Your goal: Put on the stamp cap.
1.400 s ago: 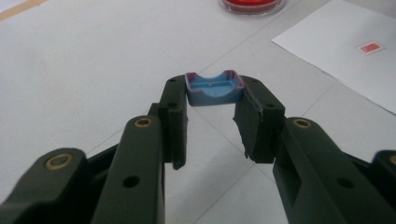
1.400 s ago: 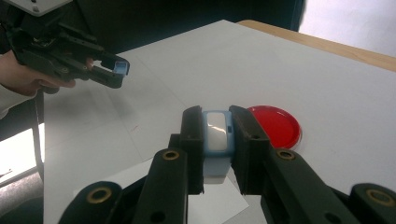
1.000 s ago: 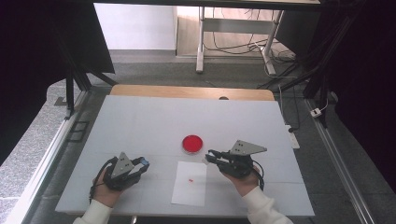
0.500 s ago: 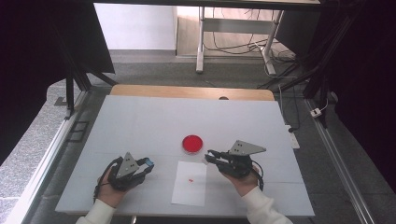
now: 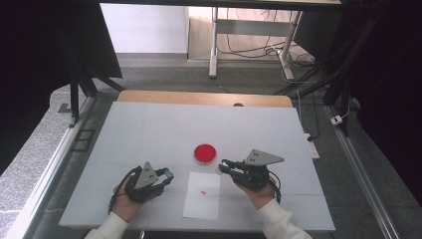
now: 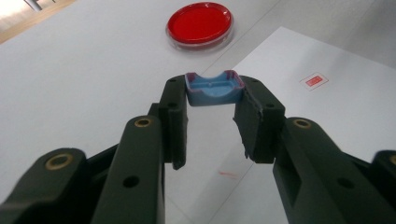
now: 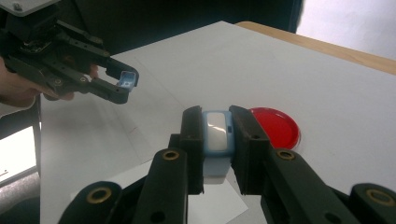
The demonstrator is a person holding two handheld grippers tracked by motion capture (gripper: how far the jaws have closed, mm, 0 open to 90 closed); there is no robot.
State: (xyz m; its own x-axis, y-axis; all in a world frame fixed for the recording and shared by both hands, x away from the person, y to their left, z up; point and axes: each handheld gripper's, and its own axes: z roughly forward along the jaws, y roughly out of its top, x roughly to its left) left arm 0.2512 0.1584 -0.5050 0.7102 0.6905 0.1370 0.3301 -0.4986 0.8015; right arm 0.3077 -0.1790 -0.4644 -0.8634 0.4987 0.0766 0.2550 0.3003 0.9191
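A: So, what is in hand, nearest first?

B: Closest to the person, the left hand-held gripper (image 5: 168,175) is clamped on a small blue plastic cap with a pinkish rim (image 6: 212,89), pinched by its two side walls just above the table, its hollow side turned towards that gripper's camera; the right hand-held gripper (image 5: 222,168) is clamped on a small blue block with a white face (image 7: 217,133), also held off the surface; the two are near each other but apart.

A: And under them?

B: A white rectangular sheet of paper (image 5: 201,209) lies between the hands, bearing a tiny red printed mark (image 6: 314,80); just beyond it sits a round red dish with a clear rim (image 5: 205,153); farther off the white table (image 5: 149,134) runs to a wooden strip (image 5: 199,98).

A: What is the step, do you reckon?

B: My guess is that cap and block belong together and are to be joined over the paper; I cannot tell which face of the block takes the cap.

A: How to do it well?

B: Keep the block steady and bring the cap to it, not both at once; square the cap's hollow to the block's end before pushing, since a tilted cap will jam on one corner; press straight along the block; hold both grips firm until it seats, as the cap is gripped only at its edges and could pivot or pop out; stay clear of the dish.
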